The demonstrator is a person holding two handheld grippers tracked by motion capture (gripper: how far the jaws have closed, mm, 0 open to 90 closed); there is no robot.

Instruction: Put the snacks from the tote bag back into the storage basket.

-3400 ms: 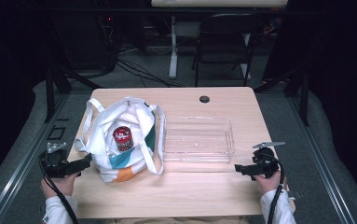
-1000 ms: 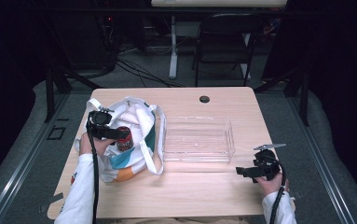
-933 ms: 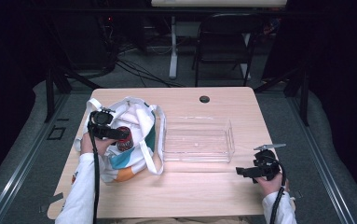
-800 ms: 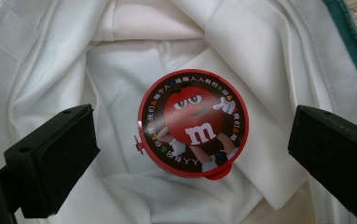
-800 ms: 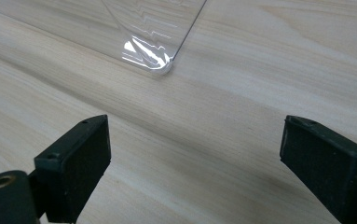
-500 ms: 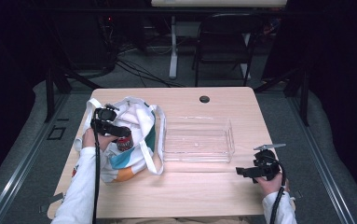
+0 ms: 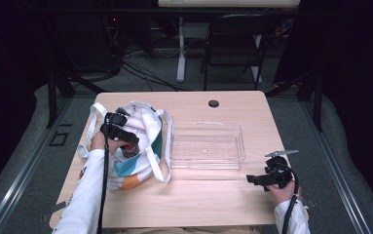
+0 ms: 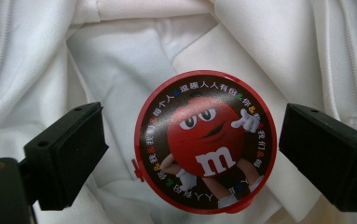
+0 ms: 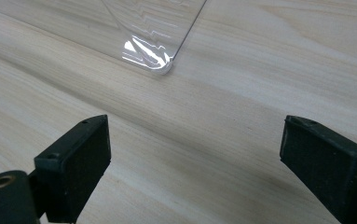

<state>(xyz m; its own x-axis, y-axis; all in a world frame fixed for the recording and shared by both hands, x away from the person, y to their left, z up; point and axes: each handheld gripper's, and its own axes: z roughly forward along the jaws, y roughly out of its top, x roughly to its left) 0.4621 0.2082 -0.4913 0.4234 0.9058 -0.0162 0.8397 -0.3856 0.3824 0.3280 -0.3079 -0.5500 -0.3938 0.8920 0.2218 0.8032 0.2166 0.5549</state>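
A white tote bag (image 7: 145,161) with teal and orange patches lies open at the table's left. Inside it stands a round candy can with a red lid (image 8: 205,140) showing a red cartoon figure; the can (image 7: 129,149) peeks out beside my left gripper (image 7: 134,140). That left gripper (image 8: 192,151) hovers just above the lid, open, one jaw on each side, not touching it. My right gripper (image 7: 250,179) rests low over the table's front right, open, with bare wood between its jaws (image 9: 195,163).
A clear plastic tray (image 7: 207,146) sits at the table's middle, right of the bag; its near corner (image 9: 160,65) lies just ahead of the right gripper. A small dark grommet hole (image 7: 214,103) marks the far edge. A chair (image 7: 233,44) and cables stand beyond the table.
My left gripper has risen from the table's left front edge and reached into the bag, closing in over the can. The right gripper has stayed almost still.
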